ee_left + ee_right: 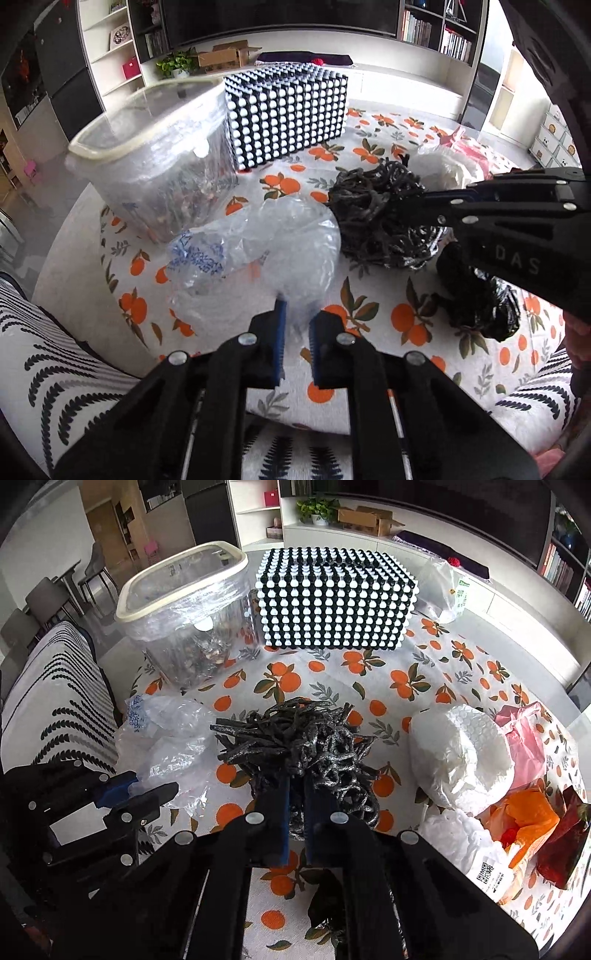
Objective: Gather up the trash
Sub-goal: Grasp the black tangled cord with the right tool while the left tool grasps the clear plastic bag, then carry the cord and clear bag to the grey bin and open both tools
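A clear crumpled plastic bag [258, 247] lies on the orange-print tablecloth, also in the right wrist view [166, 738]. My left gripper [295, 325] is shut on its near edge. A black tangled foam net [380, 218] lies to its right; my right gripper [295, 786] is shut on its near side, and shows from the side in the left wrist view [402, 210]. A clear bin lined with plastic [147, 147] stands at the back left, with scraps inside; it also shows in the right wrist view [184, 609].
A black-and-white studded box [336, 598] stands at the back. A crumpled black bag [480, 302] lies near right. White foam wrap [461, 757], pink plastic [524, 738], orange [524, 812] and red wrappers [561, 845] lie at right. A patterned chair [55, 709] is left.
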Demonstrator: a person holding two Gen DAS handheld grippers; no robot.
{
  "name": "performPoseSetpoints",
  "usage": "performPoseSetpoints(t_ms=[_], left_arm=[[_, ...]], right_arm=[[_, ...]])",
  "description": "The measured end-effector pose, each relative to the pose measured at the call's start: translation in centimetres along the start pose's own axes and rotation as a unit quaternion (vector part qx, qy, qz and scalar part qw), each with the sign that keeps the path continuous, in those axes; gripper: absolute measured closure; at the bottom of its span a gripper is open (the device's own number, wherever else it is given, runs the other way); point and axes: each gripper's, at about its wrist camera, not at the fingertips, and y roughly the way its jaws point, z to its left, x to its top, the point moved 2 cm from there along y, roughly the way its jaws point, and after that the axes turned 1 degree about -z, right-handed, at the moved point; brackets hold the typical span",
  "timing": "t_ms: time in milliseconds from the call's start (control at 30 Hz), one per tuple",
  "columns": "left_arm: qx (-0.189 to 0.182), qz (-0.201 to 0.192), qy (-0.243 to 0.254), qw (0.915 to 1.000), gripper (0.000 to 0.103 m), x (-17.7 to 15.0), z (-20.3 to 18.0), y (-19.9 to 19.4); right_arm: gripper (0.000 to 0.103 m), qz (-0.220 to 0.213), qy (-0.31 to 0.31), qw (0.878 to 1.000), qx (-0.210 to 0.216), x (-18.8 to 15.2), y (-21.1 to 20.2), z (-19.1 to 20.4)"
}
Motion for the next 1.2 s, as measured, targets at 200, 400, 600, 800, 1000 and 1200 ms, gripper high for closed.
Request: performPoseSetpoints(t_ms=[200, 400, 600, 800, 1000, 1200], left_arm=[[0.006, -0.019, 0.002, 0.9998, 0.092, 1.1, -0.4, -2.9], [0.007, -0.042, 0.019, 0.9989, 0.092, 2.2, -2.5, -6.6], [-0.007, -0.059, 0.037, 0.9976, 0.092, 3.1, -6.5, -9.6], [-0.029, -0.078, 0.069, 0.9941, 0.092, 3.7, -12.9, -12.1], [-0.062, -0.091, 0.114, 0.9874, 0.092, 4.1, -20.9, -13.9], [-0.106, -0.102, 0.151, 0.9775, 0.092, 4.9, -30.3, -14.6]], right_arm=[[0.098, -0.026, 0.004, 1.000, 0.001, -0.2, -3.4, -0.1], [0.098, -0.057, 0.012, 0.998, -0.007, -0.8, -8.5, -1.3], [0.098, -0.084, 0.036, 0.996, -0.022, -2.9, -13.8, -4.4], [0.098, -0.106, 0.066, 0.991, -0.048, -6.7, -19.1, -8.6], [0.098, -0.122, 0.101, 0.984, -0.081, -11.6, -24.4, -13.9], [0.098, -0.138, 0.149, 0.971, -0.124, -17.4, -29.8, -20.7]])
